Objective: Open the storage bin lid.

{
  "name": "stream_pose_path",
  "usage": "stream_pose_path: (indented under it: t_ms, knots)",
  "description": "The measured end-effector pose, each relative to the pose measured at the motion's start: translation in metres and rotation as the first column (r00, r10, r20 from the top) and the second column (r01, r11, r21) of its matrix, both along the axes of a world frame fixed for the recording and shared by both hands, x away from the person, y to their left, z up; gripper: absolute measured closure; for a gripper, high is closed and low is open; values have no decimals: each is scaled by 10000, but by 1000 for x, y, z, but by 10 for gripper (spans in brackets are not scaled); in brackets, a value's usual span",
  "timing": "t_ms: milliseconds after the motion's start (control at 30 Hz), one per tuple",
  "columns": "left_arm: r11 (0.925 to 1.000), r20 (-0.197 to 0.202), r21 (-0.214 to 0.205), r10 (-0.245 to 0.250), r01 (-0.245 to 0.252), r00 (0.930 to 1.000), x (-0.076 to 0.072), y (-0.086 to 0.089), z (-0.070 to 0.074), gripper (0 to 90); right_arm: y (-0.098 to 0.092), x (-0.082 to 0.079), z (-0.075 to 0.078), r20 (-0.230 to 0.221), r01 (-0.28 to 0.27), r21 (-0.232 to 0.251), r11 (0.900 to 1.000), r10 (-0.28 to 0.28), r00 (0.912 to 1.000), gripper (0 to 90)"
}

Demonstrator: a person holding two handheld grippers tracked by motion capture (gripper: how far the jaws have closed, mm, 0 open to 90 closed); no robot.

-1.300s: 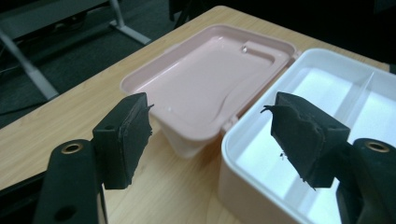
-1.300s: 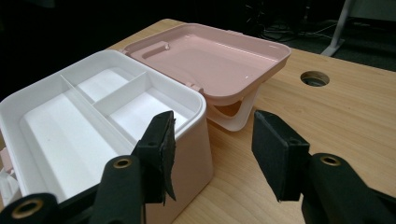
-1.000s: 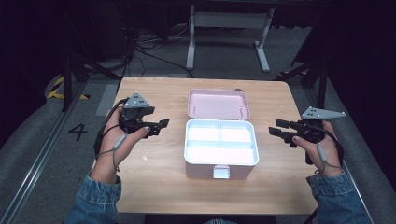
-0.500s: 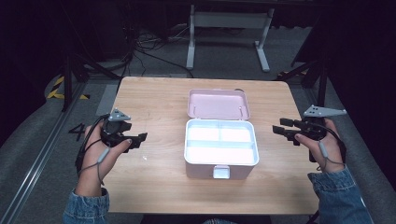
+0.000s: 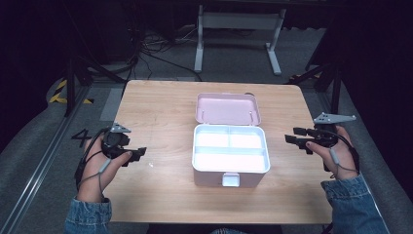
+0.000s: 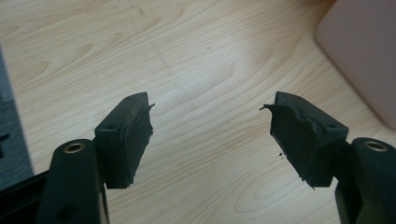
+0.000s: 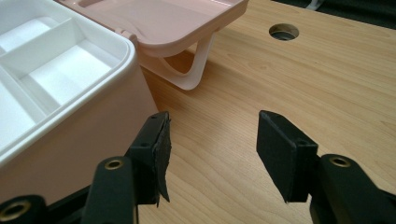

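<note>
A pink box (image 5: 214,178) stands open in the middle of the wooden table (image 5: 160,107). Its white divided tray (image 5: 230,147) holds nothing, and its lid (image 5: 227,108) lies back behind it. My left gripper (image 5: 138,155) hovers low over the table's left side, open, with bare wood between its jaws (image 6: 208,126). The box's corner (image 6: 364,51) lies off to that gripper's right. My right gripper (image 5: 290,135) is just right of the box, pointing at it. Its jaws have just been opening and stand wide (image 7: 212,140) with nothing between them, the box wall (image 7: 70,126) beside the left jaw.
A round cable hole (image 7: 284,31) is in the tabletop behind the lid's corner (image 7: 187,23). Bare wood runs along both sides of the box and in front of it. A white stand (image 5: 238,29) and cables lie on the dark floor beyond the table.
My left hand has drawn back from the box toward the table's left front and sunk lower. The right hand has stayed nearly in place.
</note>
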State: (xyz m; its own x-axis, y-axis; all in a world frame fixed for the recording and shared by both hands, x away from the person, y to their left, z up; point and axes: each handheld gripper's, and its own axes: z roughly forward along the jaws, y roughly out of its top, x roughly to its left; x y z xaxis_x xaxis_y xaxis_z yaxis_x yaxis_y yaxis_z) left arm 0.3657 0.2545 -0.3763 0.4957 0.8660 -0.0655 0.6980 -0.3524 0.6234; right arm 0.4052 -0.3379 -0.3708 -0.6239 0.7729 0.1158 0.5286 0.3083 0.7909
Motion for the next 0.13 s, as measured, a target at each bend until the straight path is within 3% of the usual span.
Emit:
stream_pose_path:
  t_ms: [133]
  knots:
    - [9998,33,-164,-147,148,9999,0,-1,-1,281,1,1,0,18,15,28,10000,-15,10000,455]
